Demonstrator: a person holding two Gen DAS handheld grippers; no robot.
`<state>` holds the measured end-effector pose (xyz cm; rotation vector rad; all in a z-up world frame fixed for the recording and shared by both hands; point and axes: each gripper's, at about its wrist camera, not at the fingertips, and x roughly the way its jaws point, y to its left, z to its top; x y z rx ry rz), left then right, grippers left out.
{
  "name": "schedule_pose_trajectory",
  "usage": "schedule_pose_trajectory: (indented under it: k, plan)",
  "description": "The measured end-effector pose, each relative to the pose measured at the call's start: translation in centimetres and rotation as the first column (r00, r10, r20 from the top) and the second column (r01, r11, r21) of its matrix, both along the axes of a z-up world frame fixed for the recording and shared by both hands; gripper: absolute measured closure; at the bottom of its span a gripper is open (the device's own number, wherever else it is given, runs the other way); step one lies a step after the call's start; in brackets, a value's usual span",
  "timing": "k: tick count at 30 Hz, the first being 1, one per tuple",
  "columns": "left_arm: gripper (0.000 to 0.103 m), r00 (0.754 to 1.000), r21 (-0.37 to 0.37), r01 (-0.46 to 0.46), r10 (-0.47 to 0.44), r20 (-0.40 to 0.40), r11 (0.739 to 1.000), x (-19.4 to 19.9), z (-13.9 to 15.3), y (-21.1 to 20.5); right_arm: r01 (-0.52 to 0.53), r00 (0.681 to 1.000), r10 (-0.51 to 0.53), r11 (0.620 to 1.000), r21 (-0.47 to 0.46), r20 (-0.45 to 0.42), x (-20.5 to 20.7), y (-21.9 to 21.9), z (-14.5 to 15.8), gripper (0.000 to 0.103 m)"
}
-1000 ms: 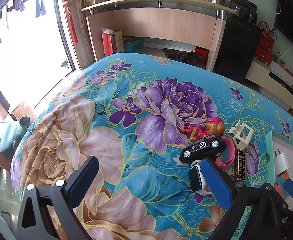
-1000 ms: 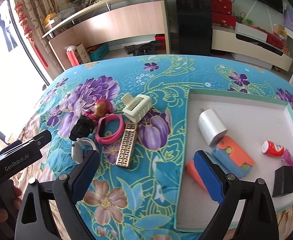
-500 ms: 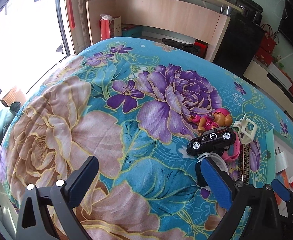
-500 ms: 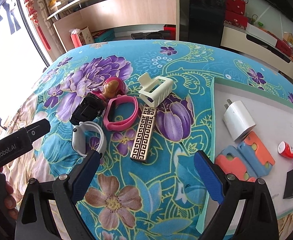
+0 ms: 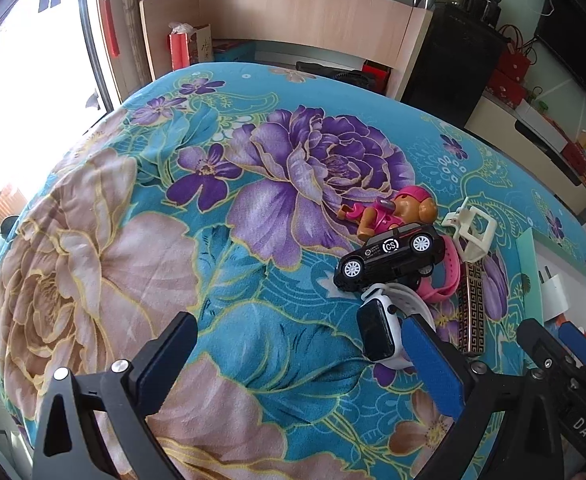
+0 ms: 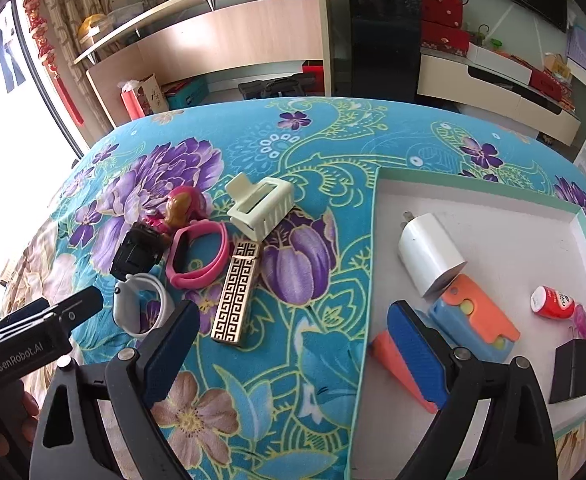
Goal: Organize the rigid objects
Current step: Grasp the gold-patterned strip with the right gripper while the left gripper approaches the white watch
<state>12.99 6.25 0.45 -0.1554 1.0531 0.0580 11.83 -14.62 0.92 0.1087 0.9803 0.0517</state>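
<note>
Loose items lie on the floral bedspread: a black toy car (image 5: pixel 389 262) (image 6: pixel 138 253), a white smartwatch (image 5: pixel 385 330) (image 6: pixel 139 307), a pink band (image 6: pixel 197 258), a pink dog figure (image 5: pixel 393 214) (image 6: pixel 179 210), a cream hair claw (image 6: pixel 262 206) and a gold patterned bar (image 6: pixel 235 294). A shallow tray (image 6: pixel 377 248) at the right holds a white charger (image 6: pixel 429 254), orange-blue pieces, a red cap and a black block. My left gripper (image 5: pixel 305 364) is open and empty, just left of the watch. My right gripper (image 6: pixel 293 354) is open and empty, below the gold bar.
The bed's rounded edge drops off at the left by a bright window. A wooden desk (image 6: pixel 229 40), a black cabinet (image 6: pixel 385 32) and a low TV stand (image 6: pixel 493 80) stand beyond the bed's far edge. The left gripper's body (image 6: pixel 25 344) shows at the right wrist view's lower left.
The left gripper has edged toward the toy cluster, which now looks closer. The right gripper has shifted left from over the tray toward the gold bar. Both stayed open.
</note>
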Motion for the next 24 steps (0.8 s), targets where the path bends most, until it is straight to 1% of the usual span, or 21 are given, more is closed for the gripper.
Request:
schedule_pose_trajectory:
  k: [4,7,11,14,16,18,24]
  plan:
    - [0.000,0.998,0.016,0.055,-0.054,-0.020,0.998,0.2,-0.5,-1.5,0.018,1.000,-0.019,1.000,0.019,0.021,0.5,-0.7,0.5,0.008]
    - [0.000,0.995,0.028,0.093,-0.092,-0.023,0.995,0.1,-0.6,-2.4,0.000,0.999,-0.002,0.999,0.050,0.044,0.7,-0.7,0.8,0.008]
    - [0.000,0.989,0.043,0.144,-0.143,-0.027,0.989,0.3,-0.8,-3.8,-0.025,0.998,0.022,0.998,0.055,0.054,0.9,-0.3,0.8,0.008]
    - [0.000,0.984,0.033,0.174,-0.173,-0.033,0.984,0.6,-1.4,-4.8,-0.043,0.998,0.040,0.997,0.062,0.053,1.0,0.1,0.6,0.009]
    - [0.000,0.984,0.055,0.179,-0.178,-0.032,0.982,0.9,-1.8,-5.4,-0.051,0.998,0.048,0.997,0.059,0.048,1.0,0.4,0.5,0.011]
    - [0.000,0.985,0.076,0.173,-0.171,-0.033,0.982,1.2,-2.3,-5.8,-0.054,0.998,0.051,0.997,0.056,0.045,1.1,0.5,0.3,0.015]
    - [0.000,0.992,0.136,0.120,-0.114,-0.052,0.983,1.7,-3.4,-5.3,-0.052,0.998,0.050,0.997,0.061,0.033,1.2,0.5,-0.1,0.016]
